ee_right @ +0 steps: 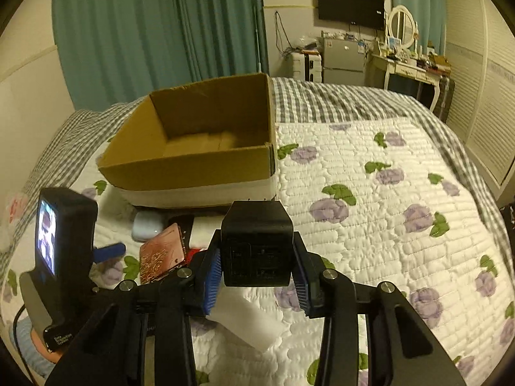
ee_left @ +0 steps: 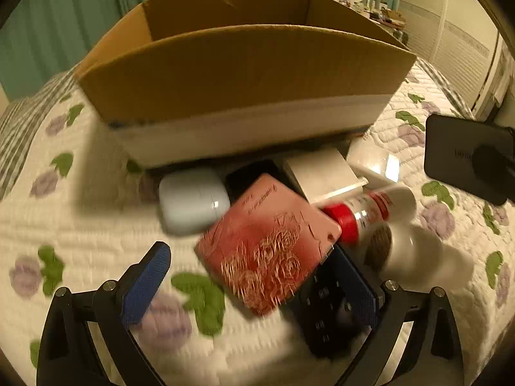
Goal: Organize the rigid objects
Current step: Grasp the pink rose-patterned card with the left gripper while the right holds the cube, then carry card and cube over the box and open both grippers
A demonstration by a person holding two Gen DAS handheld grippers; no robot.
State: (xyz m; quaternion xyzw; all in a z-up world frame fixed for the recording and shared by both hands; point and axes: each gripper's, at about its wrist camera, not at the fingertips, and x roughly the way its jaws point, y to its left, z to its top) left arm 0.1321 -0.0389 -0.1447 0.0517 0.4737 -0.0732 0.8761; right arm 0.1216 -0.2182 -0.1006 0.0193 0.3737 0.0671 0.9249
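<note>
text: white lettering on black device base | legibility: too small and blurred to read

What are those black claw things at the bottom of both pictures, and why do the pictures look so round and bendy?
Each claw is a grabbing tool a person holds, one per hand, with a small round-lens camera on it, so each picture looks out along its own jaws. In the right-hand picture, the right gripper has its jaws shut on a black charger block. In the left-hand picture, the left gripper is open over a pile on the flowery bedspread: a pink case, a pale blue case, a red-capped bottle and a dark remote. Behind stands an empty cardboard box for tidying things into.
</note>
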